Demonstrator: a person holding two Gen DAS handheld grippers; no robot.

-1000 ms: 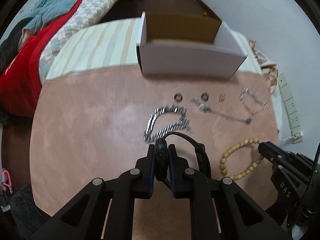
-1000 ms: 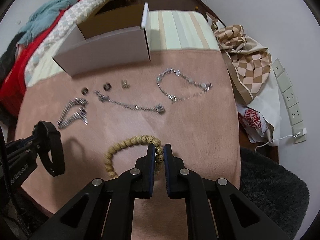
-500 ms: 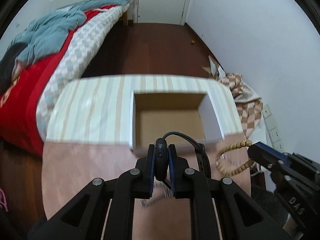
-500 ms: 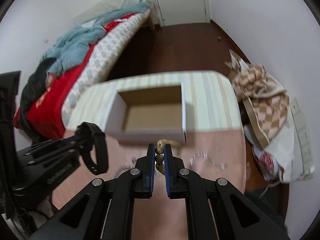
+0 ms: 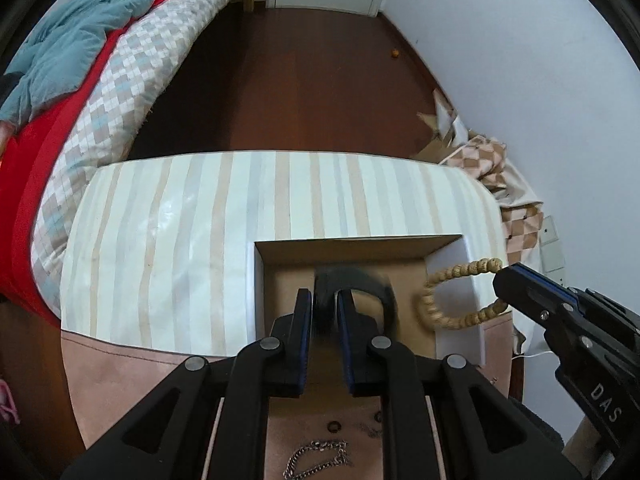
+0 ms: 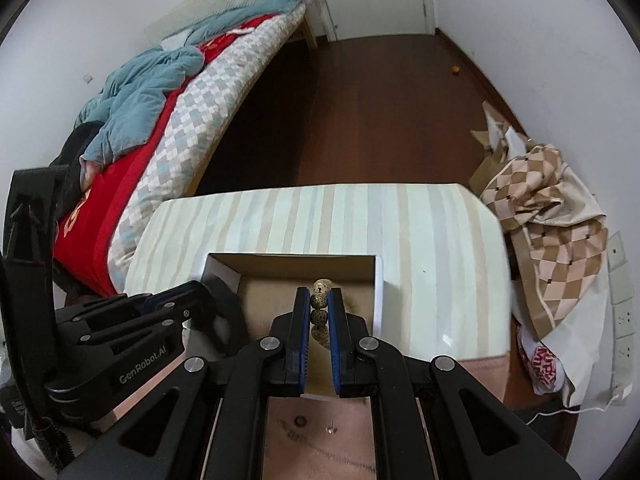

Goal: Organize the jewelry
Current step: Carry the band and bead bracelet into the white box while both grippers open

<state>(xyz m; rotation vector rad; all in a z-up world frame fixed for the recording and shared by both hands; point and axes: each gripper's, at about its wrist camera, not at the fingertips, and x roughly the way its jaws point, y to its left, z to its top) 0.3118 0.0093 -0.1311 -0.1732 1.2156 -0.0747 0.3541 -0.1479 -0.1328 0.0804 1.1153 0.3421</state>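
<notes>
From the left wrist, the left gripper [image 5: 324, 306] had risen off the pink mat [image 5: 132, 364], where a second before it sat low beside the silver chain [image 5: 316, 458], and now hung over the open box [image 5: 452, 276]. Its jaws were parted slightly wider than half a second earlier, and the black band [image 5: 372, 284] between them showed as a blur, so I could not tell whether it was gripped or slipping free. The right gripper [image 5: 502, 280] reached in from the right, carrying the bead bracelet [image 5: 432, 300] looped over the box's right wall.

From the right wrist, the right gripper [image 6: 320, 304] was clamped on the bead bracelet [image 6: 320, 300], which a second ago lay on the mat and was now above the box [image 6: 378, 288] floor. The left gripper [image 6: 216, 300] hovered at the box's left wall. Both pieces looked ready for release, while small rings [image 6: 299, 421] remained on the mat.
</notes>
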